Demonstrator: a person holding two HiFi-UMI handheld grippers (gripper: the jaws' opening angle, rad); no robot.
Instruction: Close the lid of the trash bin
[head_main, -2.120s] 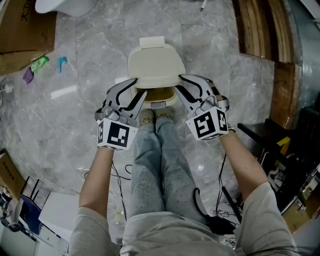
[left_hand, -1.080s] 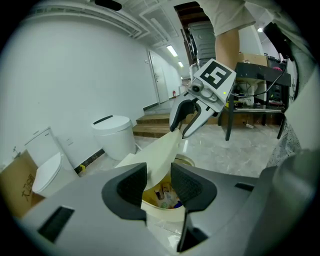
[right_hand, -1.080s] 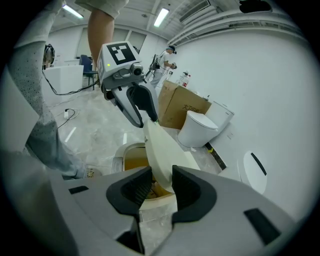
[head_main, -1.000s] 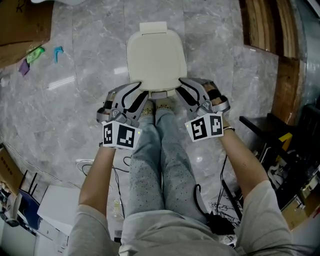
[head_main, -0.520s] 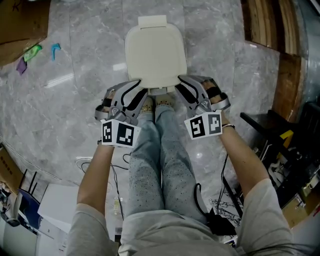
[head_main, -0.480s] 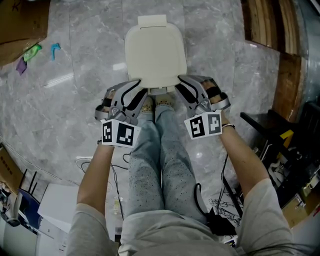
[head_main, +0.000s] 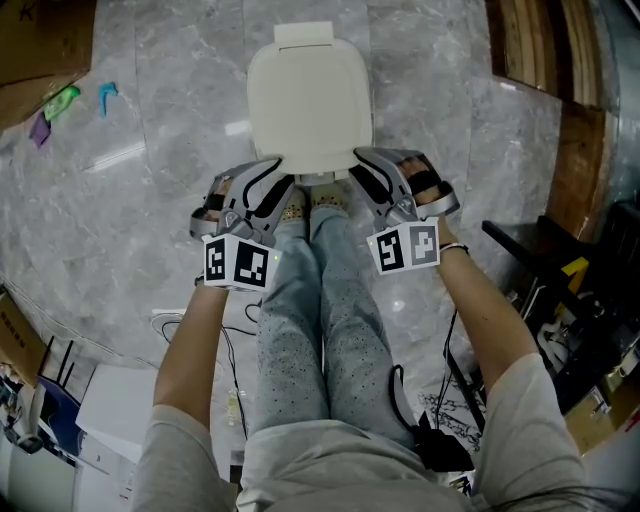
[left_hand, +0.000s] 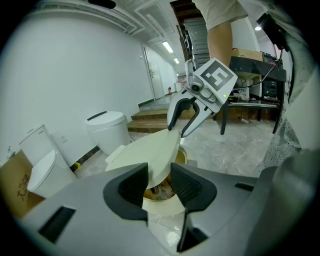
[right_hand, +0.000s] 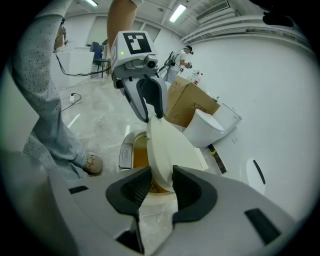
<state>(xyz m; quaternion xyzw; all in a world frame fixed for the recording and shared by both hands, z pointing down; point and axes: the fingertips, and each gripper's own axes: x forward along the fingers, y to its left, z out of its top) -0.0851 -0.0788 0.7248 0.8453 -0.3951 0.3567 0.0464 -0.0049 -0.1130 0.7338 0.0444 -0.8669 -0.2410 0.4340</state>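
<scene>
A cream trash bin stands on the marble floor at my feet, its rim showing brown inside. In both gripper views its cream lid hangs tilted, partly raised over the opening. My left gripper is shut on the lid's front left corner, with the lid edge pinched between its jaws. At the front right corner my right gripper is shut on the lid as well, the edge held between its jaws. The grey pedal sits at the bin's front.
My shoes stand right against the bin's front. Cardboard boxes and small coloured scraps lie at the far left. Wooden steps and a black stand are to the right. White toilets stand by the wall.
The lid has come down from a steeper angle with both grippers holding it. The brown opening seen earlier at the front is now covered in the head view.
</scene>
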